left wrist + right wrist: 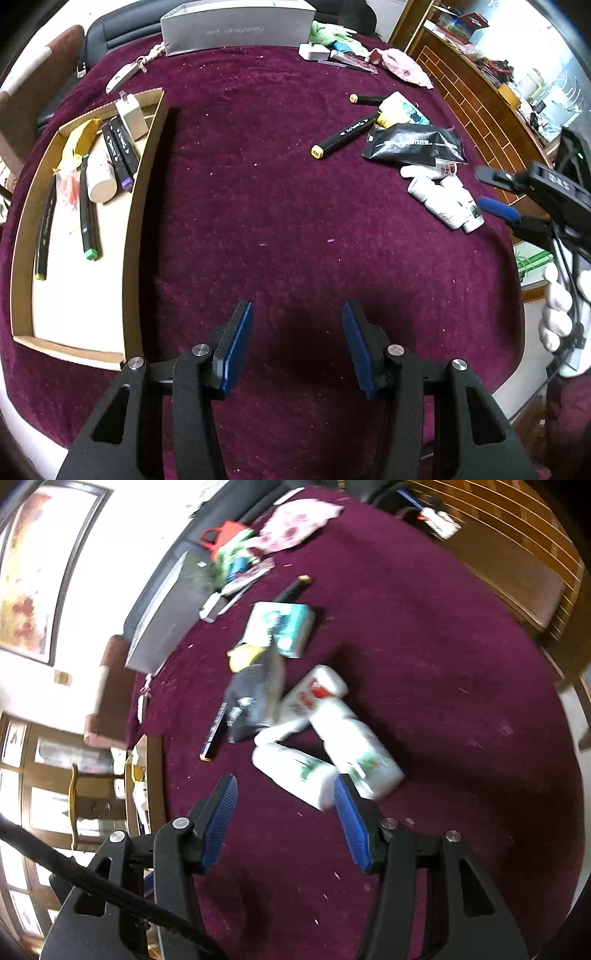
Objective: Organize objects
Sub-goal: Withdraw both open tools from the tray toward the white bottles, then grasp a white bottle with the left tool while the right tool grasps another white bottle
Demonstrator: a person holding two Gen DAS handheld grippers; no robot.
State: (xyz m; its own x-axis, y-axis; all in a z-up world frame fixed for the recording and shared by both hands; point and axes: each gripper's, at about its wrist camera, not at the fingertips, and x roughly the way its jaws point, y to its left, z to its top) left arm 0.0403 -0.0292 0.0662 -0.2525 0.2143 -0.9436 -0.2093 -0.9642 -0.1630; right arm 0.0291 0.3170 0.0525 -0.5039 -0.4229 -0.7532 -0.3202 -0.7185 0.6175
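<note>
1. Left gripper (297, 345) spread wide, nothing between the blue pads (236, 347), hanging over bare maroon cloth (258, 206).
2. Right gripper (284, 819) likewise parted and empty; nearest white bottle (295, 775) just past the fingertips at 12 o'clock, apart from both pads.
3. Wide open stretch of cloth ahead of the left gripper, between the cardboard tray (144, 206) at 10 o'clock and the loose pile at 2 o'clock.
4. In the tray: black markers (120, 147), a white bottle (100, 177), a white charger (131, 114), a yellow packet (79, 142), all crowded toward the far end; near end bare.
5. Loose pile at 2 o'clock: a marker (345, 134), a black pouch (413, 144), a small printed box (402, 110), then the cluster of white bottles (447, 203) near the table's right edge.
6. Far edge at 12 o'clock: a grey box (236, 29) and assorted clutter.
7. Beyond the table: brick-patterned counter (476, 107) at 2 o'clock, chair (550, 590) at 2 o'clock in the right view. Right view blurred.
</note>
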